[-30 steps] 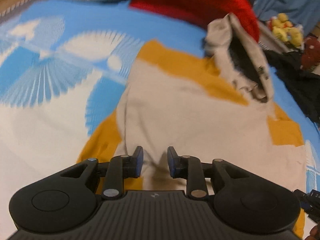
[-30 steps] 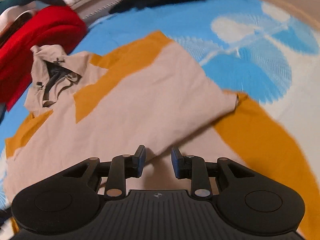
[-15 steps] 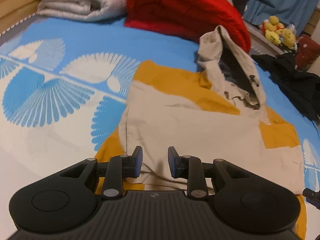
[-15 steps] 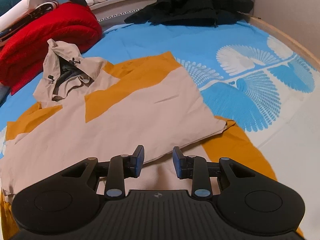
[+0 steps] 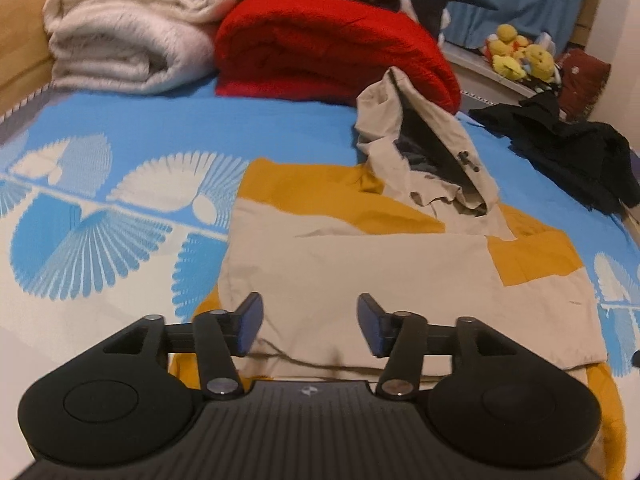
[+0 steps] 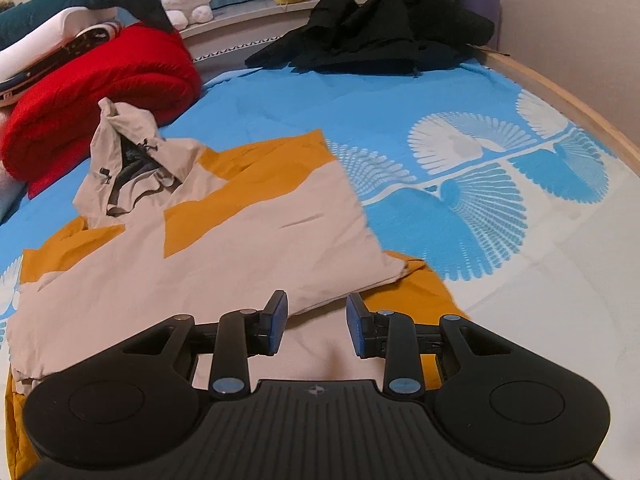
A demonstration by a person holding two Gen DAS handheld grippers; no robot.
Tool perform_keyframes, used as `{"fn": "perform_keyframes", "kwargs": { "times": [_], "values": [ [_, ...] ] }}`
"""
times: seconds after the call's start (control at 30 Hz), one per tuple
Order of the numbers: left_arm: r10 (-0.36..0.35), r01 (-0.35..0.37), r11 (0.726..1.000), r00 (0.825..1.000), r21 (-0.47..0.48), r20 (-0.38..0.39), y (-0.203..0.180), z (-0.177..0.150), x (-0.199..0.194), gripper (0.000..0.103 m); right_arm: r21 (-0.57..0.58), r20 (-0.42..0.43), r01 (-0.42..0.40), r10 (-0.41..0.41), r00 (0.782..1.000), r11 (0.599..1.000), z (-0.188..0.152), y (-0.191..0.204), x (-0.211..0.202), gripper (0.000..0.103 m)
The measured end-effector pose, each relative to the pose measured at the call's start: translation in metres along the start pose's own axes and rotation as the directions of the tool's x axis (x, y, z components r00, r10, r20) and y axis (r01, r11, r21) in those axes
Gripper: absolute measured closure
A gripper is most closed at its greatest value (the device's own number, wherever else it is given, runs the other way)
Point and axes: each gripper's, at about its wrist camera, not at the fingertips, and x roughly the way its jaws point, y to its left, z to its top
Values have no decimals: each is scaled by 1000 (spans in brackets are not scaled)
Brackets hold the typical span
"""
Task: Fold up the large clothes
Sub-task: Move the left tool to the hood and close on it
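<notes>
Left wrist, matte beige-mustard jacket (image 5: 360,264), crumpled hood (image 5: 424,148)

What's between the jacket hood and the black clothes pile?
Only bare blue bedsheet between hood and black clothes pile, clearest in the right wrist view.

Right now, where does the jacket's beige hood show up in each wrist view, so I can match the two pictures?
Left wrist: the hood stands crumpled right of centre in the upper half, just in front of the red blanket.
Right wrist: the hood sits at upper left, its dark lining showing.
Shared landmark: the red blanket, directly behind the hood in both views.
</notes>
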Motion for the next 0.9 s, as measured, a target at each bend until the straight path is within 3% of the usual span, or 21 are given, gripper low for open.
{"fn": "perform_keyframes", "kwargs": {
  "times": [0.1,0.17,0.43,0.57,0.67,0.73,0.77,0.83,0.87,0.9],
  "values": [
    [3,-5,999,999,52,43,-8,0,-6,22,4,0,8,-8,1000,1000,1,-10,-4,67],
    [-3,-3,997,996,76,86,-13,1,-10,18,14,-1,0,0,1000,1000,2,-16,-7,63],
    [30,-57,991,977,120,212,-26,6,-26,18,11,-11,5,-5,1000,1000,4,-37,-11,62],
    [-20,-10,992,973,128,231,-30,10,-36,18,5,-11,6,-6,1000,1000,7,-43,-12,62],
    [-24,-16,988,965,152,262,-36,15,-46,20,5,-16,3,-3,1000,1000,8,-47,-11,62],
    [-25,-16,988,965,154,260,-40,21,-48,25,12,-20,9,-9,1000,1000,10,-50,-9,62],
    [-25,-14,988,967,153,253,-44,26,-46,35,16,-24,9,-9,1000,1000,10,-50,-7,62],
    [-32,1,989,976,145,216,-51,44,-34,55,27,-31,5,-4,1000,1000,11,-51,-5,62],
    [-43,16,990,981,141,191,-54,55,-25,76,32,-33,2,-1,999,999,11,-51,-4,62],
    [-52,30,991,984,131,170,-56,67,-13,91,34,-33,-3,4,999,999,12,-50,-3,62]
  ]
}}
